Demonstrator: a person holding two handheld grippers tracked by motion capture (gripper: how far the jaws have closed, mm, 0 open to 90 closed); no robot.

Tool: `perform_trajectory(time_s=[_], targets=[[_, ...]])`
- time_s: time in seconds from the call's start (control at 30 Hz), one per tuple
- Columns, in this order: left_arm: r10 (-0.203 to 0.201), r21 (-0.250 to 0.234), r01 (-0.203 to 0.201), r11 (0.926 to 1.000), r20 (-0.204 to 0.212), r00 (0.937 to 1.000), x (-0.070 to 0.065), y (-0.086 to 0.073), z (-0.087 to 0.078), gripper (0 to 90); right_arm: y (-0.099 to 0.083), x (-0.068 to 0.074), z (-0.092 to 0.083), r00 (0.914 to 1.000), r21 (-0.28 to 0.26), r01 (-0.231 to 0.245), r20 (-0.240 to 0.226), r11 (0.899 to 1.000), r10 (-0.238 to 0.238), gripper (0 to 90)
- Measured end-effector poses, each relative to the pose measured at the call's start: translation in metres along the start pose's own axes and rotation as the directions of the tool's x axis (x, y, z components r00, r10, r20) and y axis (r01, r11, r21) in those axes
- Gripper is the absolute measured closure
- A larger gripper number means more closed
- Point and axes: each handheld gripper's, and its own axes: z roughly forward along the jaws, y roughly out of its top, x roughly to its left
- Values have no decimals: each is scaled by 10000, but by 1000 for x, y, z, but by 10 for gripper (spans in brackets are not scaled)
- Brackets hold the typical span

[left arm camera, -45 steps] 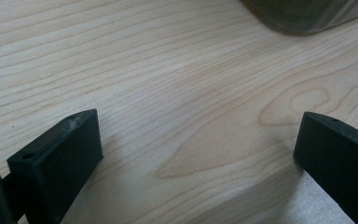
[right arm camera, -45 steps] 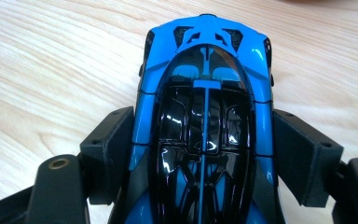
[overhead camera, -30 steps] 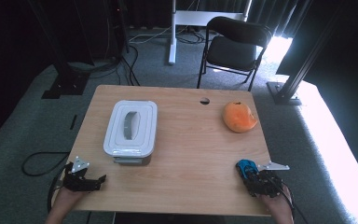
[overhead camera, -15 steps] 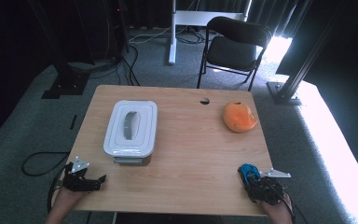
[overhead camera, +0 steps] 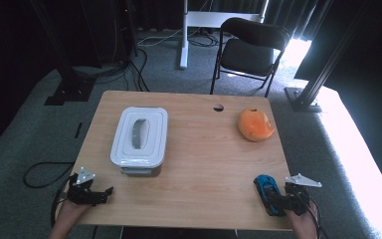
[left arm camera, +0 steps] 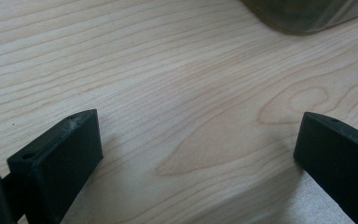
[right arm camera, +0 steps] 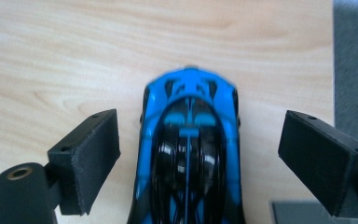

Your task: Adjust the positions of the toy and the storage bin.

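While its jaws have just been opening, the right gripper (right arm camera: pixel 193 158) is straddling, ungripped, the blue toy car (right arm camera: pixel 189 149) at the table's near right corner, needing closure next.

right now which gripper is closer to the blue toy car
Right. The right gripper has the blue toy car lying between its open jaws, which have just been opening and stand clear of its sides. The left gripper sits at the table's opposite near corner, far from it.
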Motion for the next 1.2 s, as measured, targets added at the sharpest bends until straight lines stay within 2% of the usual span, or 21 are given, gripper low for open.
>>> perform_trajectory(time_s=[0.1,0.2,0.27,0.33,0.5,0.57,0.67,0.73,0.87,0.97,1.03,1.2], targets=[[-30,3,30,10000,-22,10000,0,0,0,13,9,4,1,9992,-187,257,-292,9995,-262,122],[-20,1,20,10000,-19,10000,0,0,0,12,21,11,5,9968,-162,761,-247,9970,-765,122],[-21,5,21,10000,-14,10000,0,0,0,12,28,16,8,9963,-227,823,-248,9964,-828,122],[-20,2,20,10000,-15,10000,0,0,0,13,34,22,13,9949,-341,891,-450,9954,-906,130],[72,51,-72,10000,59,10000,-1,2,1,12,46,40,31,9897,-393,1299,-563,9908,-1320,129],[160,111,-161,9998,31,9999,-1,4,1,12,50,49,39,9855,-375,1501,-736,9880,-1526,128],[78,173,-79,9998,62,10000,-1,5,3,12,56,61,50,9794,-417,1769,-913,9834,-1800,128],[88,-153,-89,9998,-78,9999,1,6,2,12,60,68,57,9773,-554,1785,-1061,9824,-1836,128],[199,-191,-204,9996,-238,9995,5,12,2,12,68,81,71,9770,-840,1629,-1255,9831,-1726,128],[85,-293,-96,9995,-392,9992,10,19,3,12,73,90,81,9748,-996,1446,-1563,9845,-1590,128],[-138,-488,123,9987,-298,9995,13,24,4,12,77,97,89,9757,-1192,1534,-1390,9809,-1695,128],[-423,-424,414,9982,-222,9989,20,30,14,12,86,114,106,9714,-1196,1542,-1632,9808,-1726,128]])
